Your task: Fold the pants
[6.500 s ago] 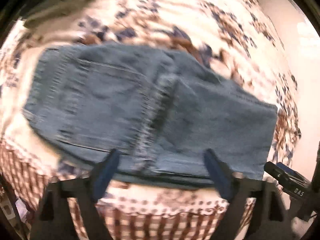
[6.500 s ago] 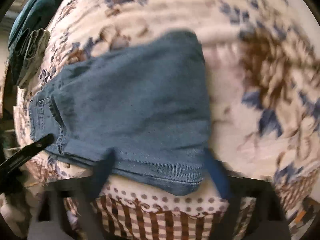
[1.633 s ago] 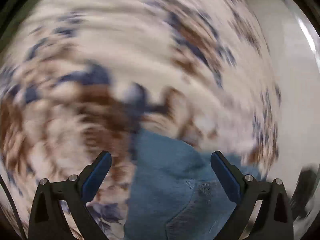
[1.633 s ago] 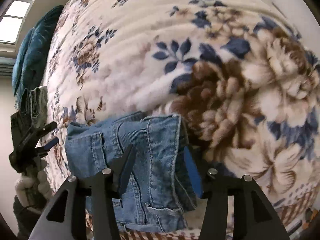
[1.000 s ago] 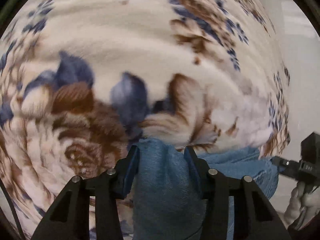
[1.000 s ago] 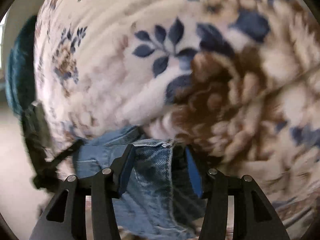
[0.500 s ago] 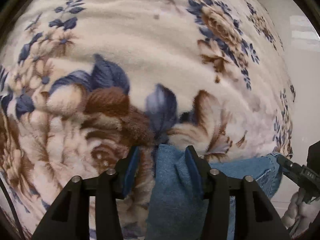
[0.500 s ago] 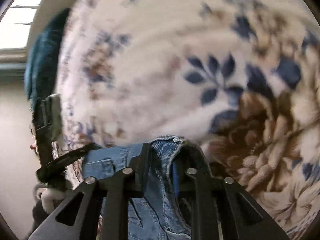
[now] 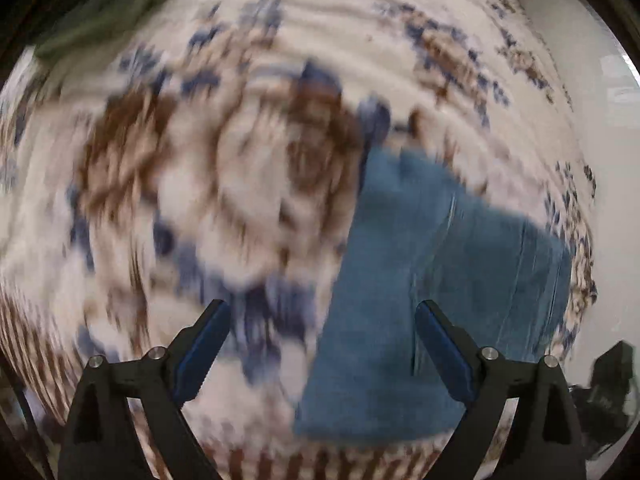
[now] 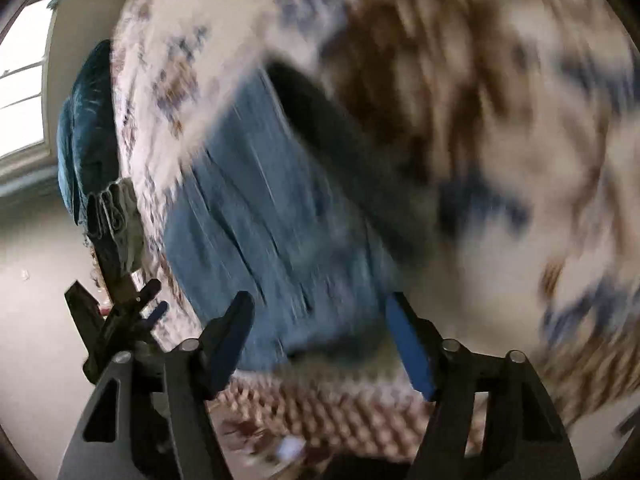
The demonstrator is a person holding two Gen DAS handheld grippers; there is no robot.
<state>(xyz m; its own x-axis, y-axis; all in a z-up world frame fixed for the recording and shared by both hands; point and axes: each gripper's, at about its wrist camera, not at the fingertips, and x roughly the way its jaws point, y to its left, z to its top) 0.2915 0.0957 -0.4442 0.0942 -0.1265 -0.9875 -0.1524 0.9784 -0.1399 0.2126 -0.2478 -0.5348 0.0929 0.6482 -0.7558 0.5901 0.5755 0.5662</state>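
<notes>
The blue denim pants (image 9: 432, 280) lie folded in a compact rectangle on the floral blanket (image 9: 200, 168), near its front edge. They also show in the right wrist view (image 10: 264, 216). My left gripper (image 9: 320, 350) is open and empty, above the blanket at the fold's left edge. My right gripper (image 10: 320, 338) is open and empty, just in front of the folded pants. Both views are blurred by motion. The left gripper also appears in the right wrist view (image 10: 120, 308) at the lower left.
The blanket has a checked border along its front edge (image 10: 320, 412). A teal cushion (image 10: 88, 128) and a folded grey-green garment (image 10: 116, 220) lie at the bed's far side by a window. The floor (image 9: 612, 160) shows to the right of the bed.
Both grippers have opened and let go of the pants, then pulled back from them. The pants now lie flat in a smaller fold.
</notes>
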